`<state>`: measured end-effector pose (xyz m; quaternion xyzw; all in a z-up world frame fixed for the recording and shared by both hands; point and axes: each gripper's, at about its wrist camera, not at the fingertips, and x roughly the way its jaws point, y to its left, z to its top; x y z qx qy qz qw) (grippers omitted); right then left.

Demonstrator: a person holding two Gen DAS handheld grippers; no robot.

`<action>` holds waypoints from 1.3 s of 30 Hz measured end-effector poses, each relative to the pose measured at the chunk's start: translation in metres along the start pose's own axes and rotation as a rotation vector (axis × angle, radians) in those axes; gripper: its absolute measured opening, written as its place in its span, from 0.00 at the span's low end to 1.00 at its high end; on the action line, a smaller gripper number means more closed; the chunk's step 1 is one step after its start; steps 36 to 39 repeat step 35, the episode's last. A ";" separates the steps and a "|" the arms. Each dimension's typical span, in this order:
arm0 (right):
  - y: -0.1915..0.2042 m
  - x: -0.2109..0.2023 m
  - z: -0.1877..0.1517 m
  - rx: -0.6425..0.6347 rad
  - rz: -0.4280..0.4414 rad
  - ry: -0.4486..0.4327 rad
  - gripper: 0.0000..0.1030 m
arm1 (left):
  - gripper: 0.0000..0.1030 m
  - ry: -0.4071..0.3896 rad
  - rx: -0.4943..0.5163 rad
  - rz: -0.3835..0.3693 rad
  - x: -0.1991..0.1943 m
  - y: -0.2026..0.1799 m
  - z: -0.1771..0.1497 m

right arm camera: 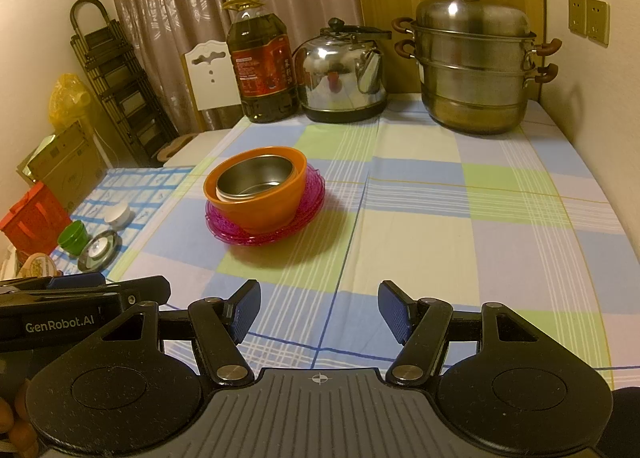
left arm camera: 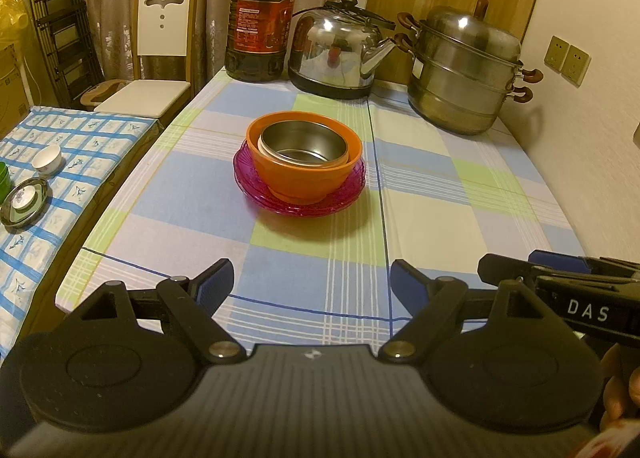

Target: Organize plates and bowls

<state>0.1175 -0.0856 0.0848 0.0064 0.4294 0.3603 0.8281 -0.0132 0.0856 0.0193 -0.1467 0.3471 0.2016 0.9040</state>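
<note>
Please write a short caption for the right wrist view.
Open right claw faces metal bowl nested in orange bowl on pink plates.

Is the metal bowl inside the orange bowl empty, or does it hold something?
Empty. Both views show the metal bowl's bare, shiny bottom, nothing in it. It sits nested in the orange bowl.

The orange bowl (left arm camera: 304, 173) hides the centre of the pink plates (left arm camera: 256, 193); their count cannot be told. The steel bowl (left arm camera: 303, 146) covers the orange bowl's floor. The oil bottle (left arm camera: 260, 21) label is too small to read. In the right view, the red box (right arm camera: 30, 221) and the hand (right arm camera: 16, 430) are cut off by the left edge. In the left view, the edge crops the green cup (left arm camera: 3, 181).
</note>
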 end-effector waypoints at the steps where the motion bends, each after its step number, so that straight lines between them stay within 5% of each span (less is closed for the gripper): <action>1: 0.000 0.000 0.000 0.000 0.000 0.001 0.63 | 0.82 0.001 0.000 0.000 0.000 0.000 0.000; 39: -0.002 0.002 -0.001 0.002 -0.001 0.002 0.63 | 0.82 -0.015 -0.006 -0.002 0.000 0.000 -0.001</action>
